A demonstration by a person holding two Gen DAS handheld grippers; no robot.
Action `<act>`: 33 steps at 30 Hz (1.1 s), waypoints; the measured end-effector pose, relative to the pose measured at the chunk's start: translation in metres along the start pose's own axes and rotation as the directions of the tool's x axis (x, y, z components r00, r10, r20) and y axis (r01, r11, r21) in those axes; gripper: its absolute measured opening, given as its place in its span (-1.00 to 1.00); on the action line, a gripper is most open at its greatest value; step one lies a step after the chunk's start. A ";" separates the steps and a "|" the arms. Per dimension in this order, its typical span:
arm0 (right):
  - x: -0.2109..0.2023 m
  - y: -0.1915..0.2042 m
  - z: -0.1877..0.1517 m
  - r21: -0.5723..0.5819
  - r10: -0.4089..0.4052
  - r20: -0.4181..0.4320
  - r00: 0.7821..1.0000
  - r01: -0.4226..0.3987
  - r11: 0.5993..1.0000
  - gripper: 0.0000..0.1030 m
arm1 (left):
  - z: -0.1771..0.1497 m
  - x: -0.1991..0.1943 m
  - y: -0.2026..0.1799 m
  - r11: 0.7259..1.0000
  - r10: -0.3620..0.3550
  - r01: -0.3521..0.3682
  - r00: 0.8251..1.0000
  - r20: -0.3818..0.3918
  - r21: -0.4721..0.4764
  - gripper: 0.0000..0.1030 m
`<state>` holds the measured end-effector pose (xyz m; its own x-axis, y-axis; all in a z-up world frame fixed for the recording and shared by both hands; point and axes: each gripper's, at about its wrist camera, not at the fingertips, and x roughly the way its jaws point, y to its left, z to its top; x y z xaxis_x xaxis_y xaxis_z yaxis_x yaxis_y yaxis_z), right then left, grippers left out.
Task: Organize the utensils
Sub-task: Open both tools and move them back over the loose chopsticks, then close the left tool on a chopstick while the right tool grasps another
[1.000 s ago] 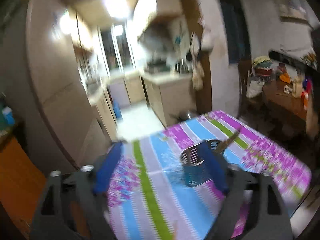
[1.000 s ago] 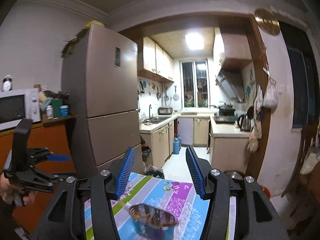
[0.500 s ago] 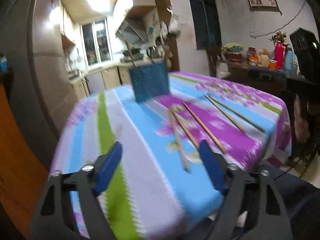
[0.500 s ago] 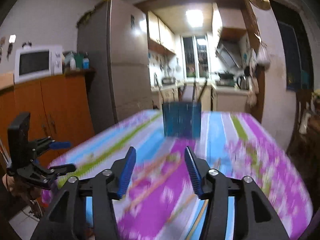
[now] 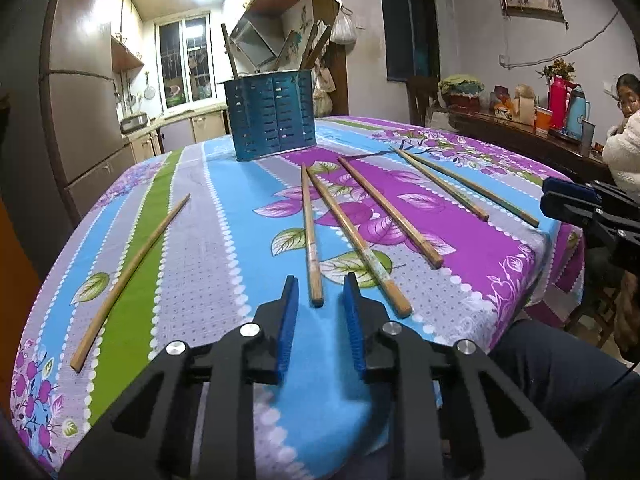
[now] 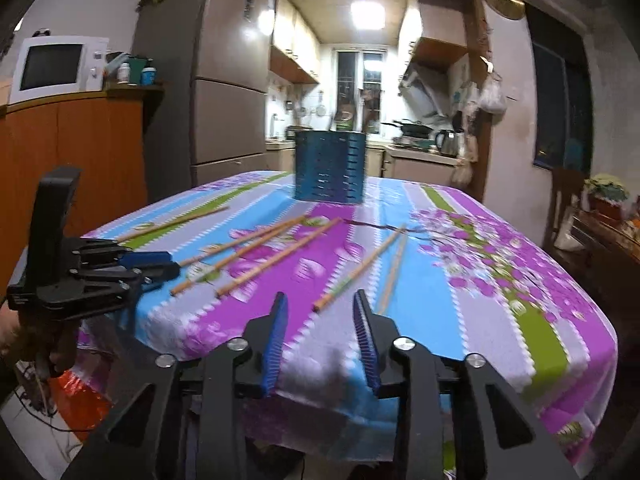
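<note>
A blue perforated utensil holder (image 5: 272,116) (image 6: 330,166) stands at the far side of the flowered tablecloth (image 5: 200,216), with a few chopsticks upright in it. Several wooden chopsticks lie loose on the cloth. One lies alone at the left (image 5: 132,276). My left gripper (image 5: 318,292) hovers at the near edge with its jaws closing. The near end of one chopstick (image 5: 310,236) lies between its tips, and the pads do not press on it. My right gripper (image 6: 320,298) is also closing, with a chopstick end (image 6: 352,274) just ahead of its tips and nothing gripped.
Each gripper shows in the other's view: the right gripper (image 5: 568,204) and the left gripper (image 6: 152,264). A person (image 5: 624,132) sits at the right by a sideboard with flasks. A fridge (image 6: 224,92) and a microwave (image 6: 56,66) stand at the left.
Both grippers have come down from high above to the table's near edge. Both pairs of jaws have narrowed. The chopsticks and the holder have not moved.
</note>
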<state>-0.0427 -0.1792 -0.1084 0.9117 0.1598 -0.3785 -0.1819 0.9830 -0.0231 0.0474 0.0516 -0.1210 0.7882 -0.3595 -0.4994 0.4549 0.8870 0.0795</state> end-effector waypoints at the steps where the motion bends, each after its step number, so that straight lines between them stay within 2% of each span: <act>1: 0.001 -0.002 -0.002 0.006 -0.009 -0.007 1.000 0.009 1.000 -0.38 | -0.001 -0.001 -0.001 1.000 0.002 -0.002 1.000 0.006 -0.004 -0.57; 9: 0.019 -0.014 -0.015 0.040 -0.045 -0.048 0.998 0.047 0.998 -0.44 | 0.001 0.004 -0.002 1.000 0.018 -0.017 0.999 0.036 -0.026 -0.57; 12: 0.024 -0.017 -0.018 0.050 -0.062 -0.048 0.997 0.064 0.997 -0.54 | -0.001 0.005 -0.003 0.999 0.029 -0.027 0.998 0.055 -0.030 -0.57; 27: 0.024 -0.010 -0.028 0.049 -0.118 0.018 0.993 0.117 0.992 -0.55 | -0.012 0.002 -0.007 0.997 0.061 -0.053 0.990 0.130 -0.062 -0.57; 29: 0.024 -0.009 -0.029 0.046 -0.116 0.027 0.993 0.115 0.992 -0.61 | -0.012 0.002 -0.007 0.996 0.066 -0.058 0.989 0.134 -0.064 -0.58; 30: 0.024 -0.007 -0.028 0.044 -0.106 0.025 0.994 0.105 0.994 -0.72 | -0.012 0.002 -0.009 0.996 0.070 -0.063 0.988 0.134 -0.057 -0.61; 31: 0.024 -0.006 -0.028 0.043 -0.106 0.026 0.994 0.105 0.994 -0.79 | -0.011 0.002 -0.010 0.997 0.071 -0.064 0.989 0.133 -0.051 -0.75; 33: 0.023 -0.006 -0.029 0.054 -0.100 0.032 0.994 0.098 0.994 -0.80 | -0.009 0.001 -0.014 0.997 0.077 -0.073 0.989 0.129 -0.039 -0.89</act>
<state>-0.0313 -0.1841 -0.1434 0.9367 0.0637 -0.3444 -0.0715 0.9974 -0.0101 0.0383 0.0418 -0.1308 0.8677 -0.3243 -0.3767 0.3800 0.9213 0.0820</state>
